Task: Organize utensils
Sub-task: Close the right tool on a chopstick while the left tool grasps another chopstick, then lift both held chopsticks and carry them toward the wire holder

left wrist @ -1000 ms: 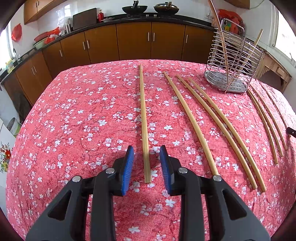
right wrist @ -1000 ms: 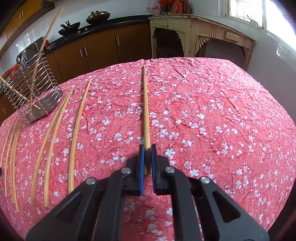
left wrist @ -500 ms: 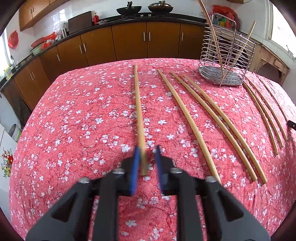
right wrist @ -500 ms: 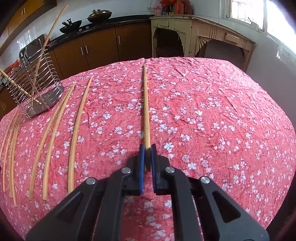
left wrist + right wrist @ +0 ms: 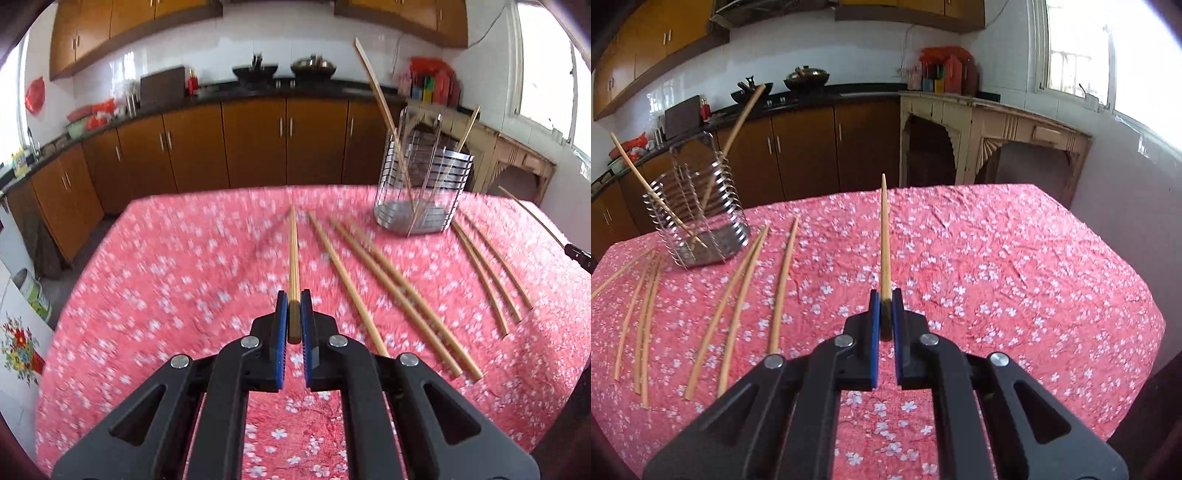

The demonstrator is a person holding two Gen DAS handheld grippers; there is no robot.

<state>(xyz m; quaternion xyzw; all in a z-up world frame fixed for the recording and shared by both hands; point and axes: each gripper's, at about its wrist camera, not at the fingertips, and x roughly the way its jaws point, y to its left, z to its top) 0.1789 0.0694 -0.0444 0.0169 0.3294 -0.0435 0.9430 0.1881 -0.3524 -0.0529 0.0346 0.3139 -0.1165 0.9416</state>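
Note:
My left gripper (image 5: 294, 302) is shut on the near end of a long bamboo chopstick (image 5: 294, 254) and holds it above the red floral tablecloth (image 5: 184, 280). My right gripper (image 5: 885, 301) is shut on another bamboo chopstick (image 5: 884, 236), lifted off the cloth and pointing away from me. A wire utensil holder (image 5: 421, 184) with two chopsticks leaning in it stands at the far right of the left wrist view; it also shows at the far left of the right wrist view (image 5: 698, 218). Several loose chopsticks (image 5: 388, 284) lie on the cloth.
More loose chopsticks (image 5: 738, 291) lie left of my right gripper. Brown kitchen cabinets (image 5: 221, 147) run behind the table. A pale wooden sideboard (image 5: 997, 140) stands beyond the table's far right edge. A window (image 5: 1108, 55) is at the right.
My left gripper closed on the chopstick that lay between its jaws and lifted it. My right gripper, still shut on its chopstick, has raised it off the cloth. Both views tilted upward.

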